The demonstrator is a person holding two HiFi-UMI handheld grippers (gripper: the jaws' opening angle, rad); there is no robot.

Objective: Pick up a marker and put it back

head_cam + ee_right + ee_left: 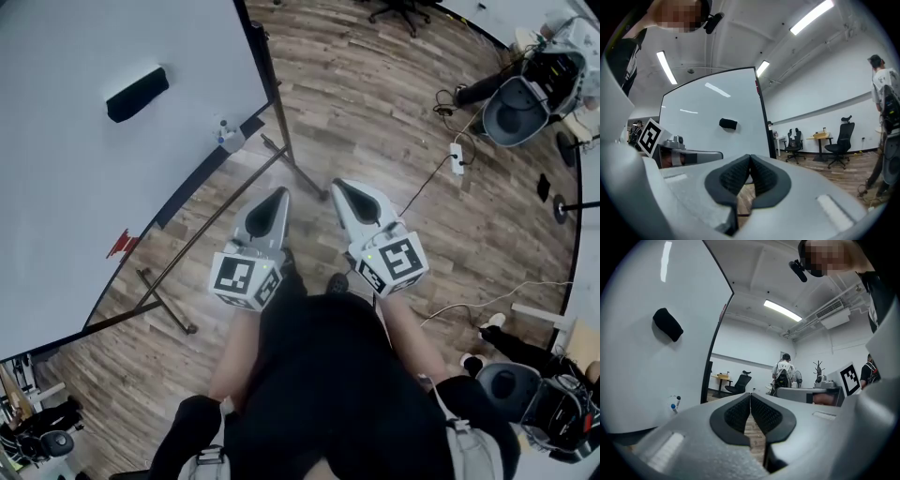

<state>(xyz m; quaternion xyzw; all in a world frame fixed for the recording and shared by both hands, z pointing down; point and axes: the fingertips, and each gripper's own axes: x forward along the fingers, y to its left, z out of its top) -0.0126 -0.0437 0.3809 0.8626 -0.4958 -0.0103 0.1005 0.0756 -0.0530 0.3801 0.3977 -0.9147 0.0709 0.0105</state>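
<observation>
Marker (228,137) (673,405): blue-capped, sitting at the lower edge of the whiteboard (84,178) (633,362) (708,105), ahead and to the left of the left tongs (278,193) (750,401), well apart from them. In the left gripper view a second, dark-capped marker seems to stand just beside it; too small to be sure.

Left tongs: pads pressed together, nothing between them, pointing level past the board's edge. Right tongs (339,185) (750,161): likewise closed and empty, just beside the left pair and further from the marker.

Eraser (137,93) (668,324) (728,123): black, stuck on the board face, above and left of the marker as the left tongs see it.

Board stand (281,141): its legs run across the wooden floor (375,103) in front of both tongs. A cable (427,183) lies on the floor off to the right of the right tongs.

We judge the task not yet begun: no approach lined up, no grasp.

Risks from here:
- Reaching in with closed tongs would push the marker off its perch rather than take it
- Its neighbour stands so close that widened jaws could catch both, or tip one
- A hard press on the board could rock the stand and shake the markers loose
- The stand's legs lie in our walking path
</observation>
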